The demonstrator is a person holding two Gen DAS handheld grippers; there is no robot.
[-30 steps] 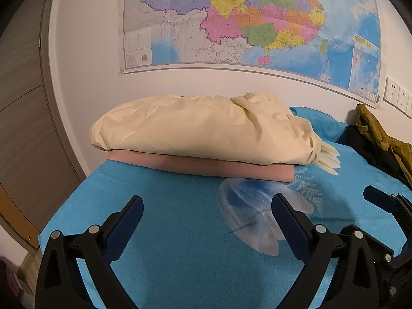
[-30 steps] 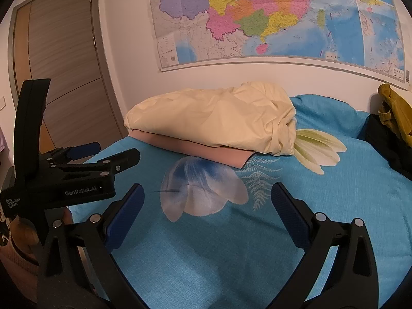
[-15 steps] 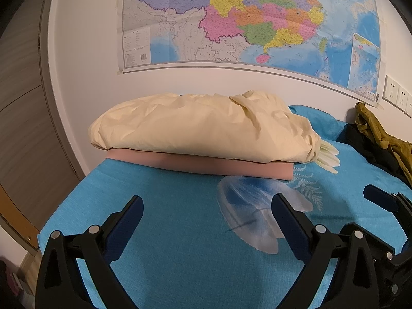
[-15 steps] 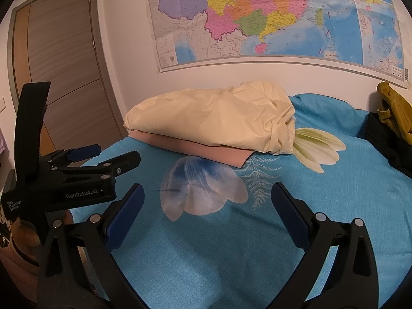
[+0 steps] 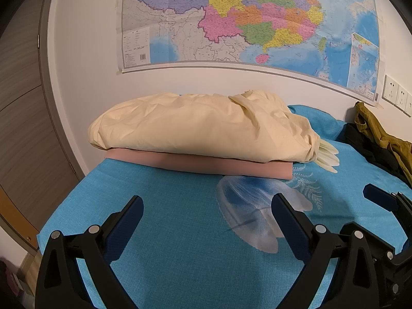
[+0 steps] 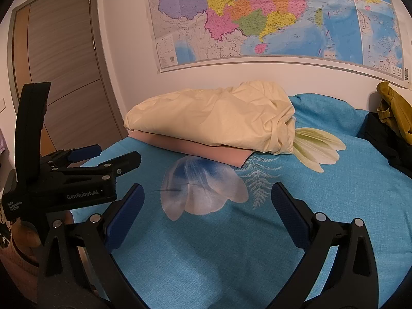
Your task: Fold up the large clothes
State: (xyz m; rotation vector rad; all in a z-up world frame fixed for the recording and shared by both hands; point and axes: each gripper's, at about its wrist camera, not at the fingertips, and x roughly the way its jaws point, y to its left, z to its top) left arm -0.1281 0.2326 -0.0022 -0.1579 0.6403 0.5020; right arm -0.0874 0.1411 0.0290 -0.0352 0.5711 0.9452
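**Both grippers empty over the bed, folded stack at the far end**

Nearest: left gripper (image 5: 206,221), jaws spread wide, blue pads holding nothing, poised over the bedsheet (image 5: 180,231). Right gripper (image 6: 207,206) likewise, jaws apart and empty, over the same sheet. In the right wrist view the left gripper shows side-on at the near left, its fingers also parted; in the left wrist view a bit of the right gripper pokes in at the right edge.

Sheet: turquoise, printed with a pale blue-white flower (image 6: 203,188) just beyond the fingertips, a white fern sprig to its right, and a cream-green flower (image 6: 316,146) farther right.

Farther: cream bundle (image 5: 203,128), folded and puffy, creased, lying on a flat pink fold (image 5: 200,164). The pink piece sticks out along the near edge and at the right corner. The stack sits by the far wall, left of centre, well apart from both grippers.

Far right: olive garment (image 5: 378,131) heaped on dark cloth (image 5: 370,146), unfolded.

Behind: coloured wall map (image 5: 244,20), wall sockets (image 5: 396,94) at right, wooden door (image 6: 64,72) at left.
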